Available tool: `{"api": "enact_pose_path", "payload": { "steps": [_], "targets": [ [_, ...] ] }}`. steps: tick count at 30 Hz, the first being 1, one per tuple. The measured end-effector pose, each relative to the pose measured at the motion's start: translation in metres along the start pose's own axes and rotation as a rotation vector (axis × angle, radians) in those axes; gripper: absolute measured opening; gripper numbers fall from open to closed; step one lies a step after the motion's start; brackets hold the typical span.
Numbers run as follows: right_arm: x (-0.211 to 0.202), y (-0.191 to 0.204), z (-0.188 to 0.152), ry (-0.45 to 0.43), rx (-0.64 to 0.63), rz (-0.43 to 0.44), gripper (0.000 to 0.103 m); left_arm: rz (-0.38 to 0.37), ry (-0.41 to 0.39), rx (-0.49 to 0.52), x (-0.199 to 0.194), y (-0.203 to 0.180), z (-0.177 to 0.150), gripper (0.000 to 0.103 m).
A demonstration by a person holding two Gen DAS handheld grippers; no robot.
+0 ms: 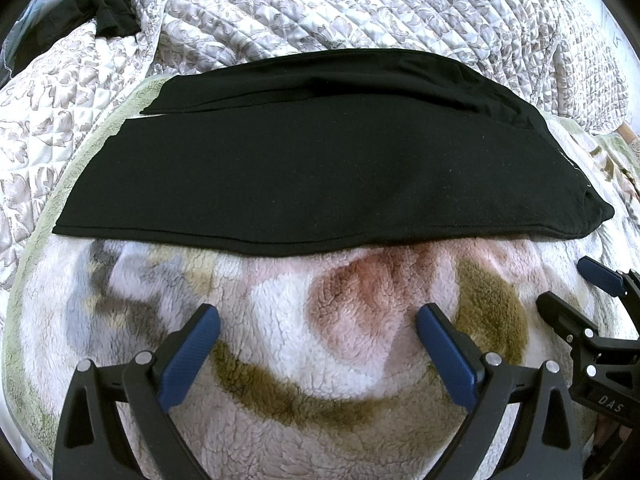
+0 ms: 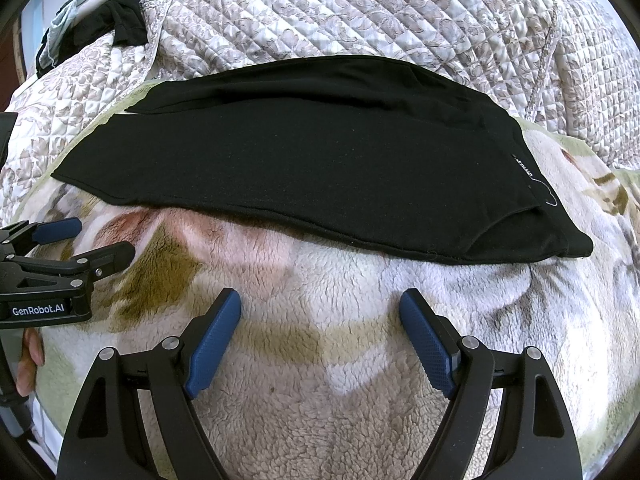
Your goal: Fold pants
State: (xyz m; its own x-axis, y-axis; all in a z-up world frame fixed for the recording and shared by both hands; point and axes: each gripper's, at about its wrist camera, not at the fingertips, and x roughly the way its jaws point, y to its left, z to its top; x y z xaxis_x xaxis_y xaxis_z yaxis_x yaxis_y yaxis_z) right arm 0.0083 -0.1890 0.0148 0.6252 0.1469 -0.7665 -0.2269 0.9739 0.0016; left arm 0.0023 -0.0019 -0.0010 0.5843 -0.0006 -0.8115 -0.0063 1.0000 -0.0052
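Observation:
Black pants [image 1: 312, 168] lie flat on a fleece blanket, folded lengthwise with one leg over the other, waistband at the right. They also show in the right wrist view [image 2: 304, 160], where a small white label [image 2: 523, 169] sits near the waistband. My left gripper [image 1: 318, 316] is open and empty, just short of the pants' near edge. My right gripper [image 2: 320, 300] is open and empty, also just short of the near edge. Each gripper shows in the other's view: the right one at the right side [image 1: 576, 284], the left one at the left side [image 2: 92, 236].
A patterned fleece blanket [image 1: 320, 360] covers the near bed. A quilted floral cover [image 1: 340, 12] is bunched behind the pants. Dark clothes [image 2: 120, 24] lie at the far left corner. A hand [image 2: 30, 360] shows at the left edge.

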Motion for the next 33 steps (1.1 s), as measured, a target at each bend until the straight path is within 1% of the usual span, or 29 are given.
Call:
{"api": "enact_pose_path", "payload": {
  "steps": [33],
  "targets": [
    [0.0001, 0.0009, -0.0002, 0.001, -0.002, -0.004, 0.082, -0.006, -0.003, -0.002, 0.0, 0.0049, 0.001, 0.101]
  ]
}}
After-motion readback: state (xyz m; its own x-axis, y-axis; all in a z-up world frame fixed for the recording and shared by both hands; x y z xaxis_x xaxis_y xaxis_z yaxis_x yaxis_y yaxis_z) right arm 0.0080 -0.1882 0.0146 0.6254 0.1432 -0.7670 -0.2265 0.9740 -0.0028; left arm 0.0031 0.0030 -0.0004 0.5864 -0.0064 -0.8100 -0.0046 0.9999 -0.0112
